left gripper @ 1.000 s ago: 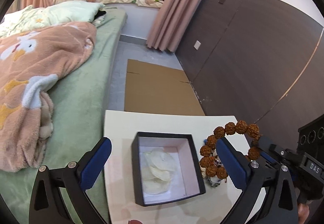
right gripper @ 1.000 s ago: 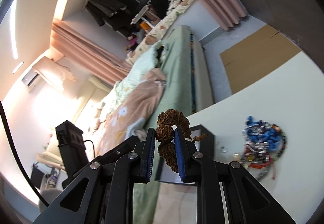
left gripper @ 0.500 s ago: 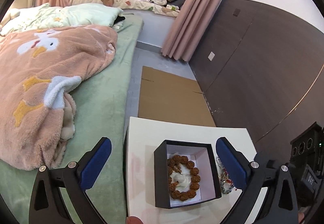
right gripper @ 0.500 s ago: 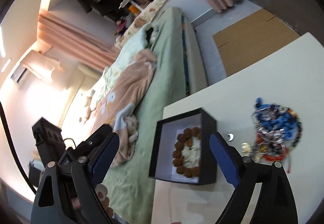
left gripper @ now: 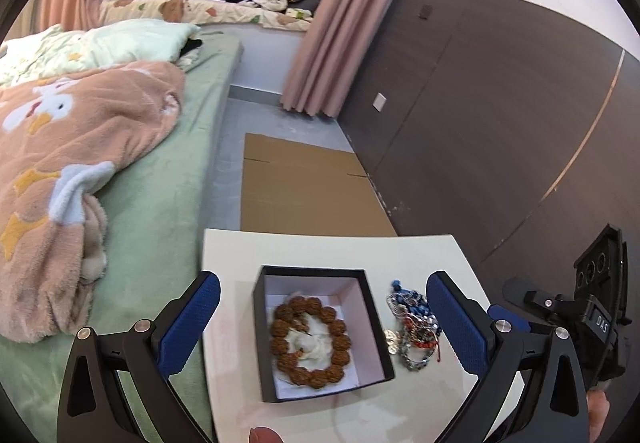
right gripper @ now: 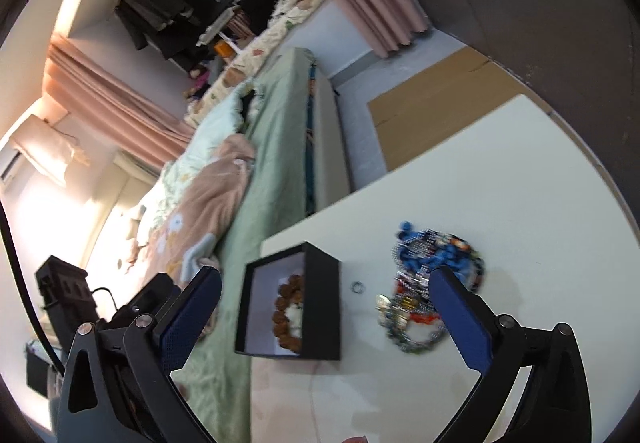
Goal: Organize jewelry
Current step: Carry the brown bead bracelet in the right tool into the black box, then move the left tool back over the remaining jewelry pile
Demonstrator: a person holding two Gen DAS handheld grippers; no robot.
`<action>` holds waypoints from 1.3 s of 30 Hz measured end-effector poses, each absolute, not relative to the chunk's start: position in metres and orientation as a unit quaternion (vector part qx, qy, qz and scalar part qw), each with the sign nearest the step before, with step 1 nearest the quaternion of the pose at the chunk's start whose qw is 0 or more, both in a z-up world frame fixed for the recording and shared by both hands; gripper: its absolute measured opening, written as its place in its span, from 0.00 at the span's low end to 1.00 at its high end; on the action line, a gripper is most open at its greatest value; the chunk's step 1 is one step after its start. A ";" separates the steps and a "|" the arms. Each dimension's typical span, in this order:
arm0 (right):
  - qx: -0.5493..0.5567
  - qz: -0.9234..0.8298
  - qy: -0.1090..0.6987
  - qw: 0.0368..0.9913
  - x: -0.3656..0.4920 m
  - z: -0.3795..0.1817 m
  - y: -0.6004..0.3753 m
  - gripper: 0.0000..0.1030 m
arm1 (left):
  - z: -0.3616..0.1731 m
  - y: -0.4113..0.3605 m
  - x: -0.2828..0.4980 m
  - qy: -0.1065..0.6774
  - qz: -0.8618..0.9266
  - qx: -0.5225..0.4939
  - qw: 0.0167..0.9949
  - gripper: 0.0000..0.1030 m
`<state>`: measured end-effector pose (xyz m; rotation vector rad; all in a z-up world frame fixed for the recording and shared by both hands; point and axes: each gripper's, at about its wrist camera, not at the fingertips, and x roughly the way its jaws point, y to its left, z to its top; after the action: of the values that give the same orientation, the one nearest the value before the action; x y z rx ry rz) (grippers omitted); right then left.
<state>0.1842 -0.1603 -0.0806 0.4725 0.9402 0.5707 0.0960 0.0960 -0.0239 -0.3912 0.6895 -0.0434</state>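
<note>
A black open box point(left gripper: 376, 331) point(right gripper: 324, 303) stands on the white table point(left gripper: 320, 247). A brown bead bracelet point(left gripper: 310, 341) point(right gripper: 286, 315) lies inside it on white padding. A pile of blue, silver and red jewelry point(left gripper: 414, 327) point(right gripper: 432, 283) lies on the table right of the box, with a small ring point(right gripper: 356, 287) between them. My left gripper point(left gripper: 322, 317) is open and empty above the box. My right gripper point(right gripper: 324, 317) is open and empty above the box and pile; its body shows in the left wrist view point(left gripper: 580, 319).
A bed with green sheet point(left gripper: 160, 195) and pink blanket point(left gripper: 72, 147) lies left of the table. Flat cardboard point(left gripper: 304, 191) lies on the floor beyond the table. A dark wall panel point(left gripper: 500, 123) runs along the right.
My right gripper opened and let go of the brown bracelet, which now lies in the box. Both grippers have pulled back and up from the table.
</note>
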 end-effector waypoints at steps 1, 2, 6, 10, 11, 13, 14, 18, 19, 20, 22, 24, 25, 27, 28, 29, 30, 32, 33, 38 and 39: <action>0.219 0.261 0.447 0.827 0.183 -0.081 -0.164 1.00 | -0.024 0.092 0.096 0.339 -0.021 -0.186 0.922 1.00; 0.218 0.253 0.449 0.829 0.182 -0.081 -0.167 1.00 | -0.024 0.087 0.098 0.344 -0.021 -0.179 0.921 1.00; 0.213 0.220 0.450 0.839 0.177 -0.079 -0.187 1.00 | -0.028 0.069 0.101 0.360 -0.026 -0.160 0.919 1.00; 0.216 0.201 0.457 0.839 0.176 -0.080 -0.204 1.00 | -0.026 0.051 0.104 0.361 -0.038 -0.154 0.919 1.00; 0.217 0.199 0.459 0.838 0.177 -0.080 -0.206 1.00 | -0.026 0.046 0.105 0.360 -0.040 -0.150 0.920 1.00; 0.220 0.191 0.465 0.836 0.177 -0.083 -0.214 1.00 | -0.025 0.037 0.107 0.358 -0.049 -0.142 0.921 1.00; 0.220 0.185 0.469 0.835 0.177 -0.084 -0.217 0.97 | -0.025 0.031 0.108 0.356 -0.053 -0.139 0.922 0.99; 0.212 0.148 0.490 0.833 0.177 -0.089 -0.230 0.83 | -0.028 0.014 0.113 0.358 -0.066 -0.125 0.923 0.91; 0.217 0.146 0.493 0.830 0.178 -0.090 -0.234 0.83 | -0.029 0.009 0.115 0.360 -0.070 -0.121 0.922 0.88; 0.227 0.148 0.496 0.825 0.178 -0.091 -0.239 0.83 | -0.032 0.004 0.117 0.364 -0.075 -0.117 0.921 0.86; 0.239 0.151 0.498 0.820 0.179 -0.092 -0.247 0.83 | -0.036 -0.005 0.120 0.371 -0.081 -0.110 0.919 0.80; 0.242 0.143 0.499 0.820 0.179 -0.092 -0.255 0.83 | -0.042 -0.015 0.125 0.380 -0.089 -0.100 0.915 0.77; 0.241 0.137 0.501 0.820 0.180 -0.093 -0.259 0.83 | -0.045 -0.021 0.127 0.384 -0.092 -0.094 0.914 0.76; 0.247 0.131 0.507 0.815 0.182 -0.096 -0.265 0.83 | -0.049 -0.030 0.130 0.390 -0.095 -0.085 0.912 0.73; 0.251 0.128 0.512 0.812 0.183 -0.098 -0.268 0.83 | -0.051 -0.035 0.132 0.393 -0.097 -0.080 0.911 0.71; 0.252 0.126 0.515 0.810 0.183 -0.099 -0.270 0.83 | -0.054 -0.039 0.134 0.396 -0.100 -0.075 0.910 0.71; 0.252 0.121 0.518 0.809 0.184 -0.100 -0.272 0.83 | -0.057 -0.045 0.136 0.401 -0.105 -0.069 0.907 0.71; 0.252 0.115 0.518 0.809 0.184 -0.100 -0.276 0.83 | -0.062 -0.054 0.140 0.410 -0.111 -0.059 0.903 0.71; 0.256 0.116 0.517 0.809 0.184 -0.100 -0.278 0.83 | -0.067 -0.060 0.142 0.416 -0.116 -0.051 0.901 0.70; 0.268 0.115 0.517 0.805 0.183 -0.099 -0.284 0.83 | -0.083 -0.076 0.150 0.433 -0.120 -0.030 0.893 0.63; 0.269 0.116 0.518 0.804 0.184 -0.100 -0.286 0.83 | -0.086 -0.078 0.151 0.435 -0.119 -0.028 0.892 0.63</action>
<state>0.1837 -0.2856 -0.0996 0.5768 1.1091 0.2484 0.1512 -0.0778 -0.0857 -0.0580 0.9029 -0.2476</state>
